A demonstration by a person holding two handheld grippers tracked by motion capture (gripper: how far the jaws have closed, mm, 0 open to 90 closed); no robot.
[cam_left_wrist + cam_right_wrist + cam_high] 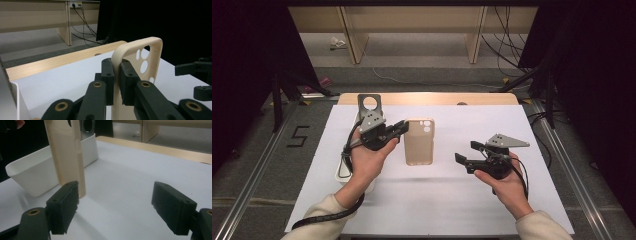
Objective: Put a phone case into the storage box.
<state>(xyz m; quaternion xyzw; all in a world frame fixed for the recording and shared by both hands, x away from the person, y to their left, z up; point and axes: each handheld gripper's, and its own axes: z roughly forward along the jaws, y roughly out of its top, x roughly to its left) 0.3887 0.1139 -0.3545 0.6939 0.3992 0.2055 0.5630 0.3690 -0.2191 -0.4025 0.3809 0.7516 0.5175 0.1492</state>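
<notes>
While the left gripper (pixel 399 127) is pinching the rim of a beige phone case (pixel 419 142) near its camera-hole end, the case is hanging clear of the white table cover (pixel 447 200) at the centre of the high view, its shadow falling below it. Gripping one edge is likely leaving the rest free for the other tool. At lower right, the right gripper (pixel 115 205) is waiting with jaws spread wide, pointing toward the case. A white tray (pixel 32 175) is sitting at the left of the right gripper view.

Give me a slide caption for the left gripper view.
Left gripper clamps the beige phone case by its edge above the white table.
</notes>
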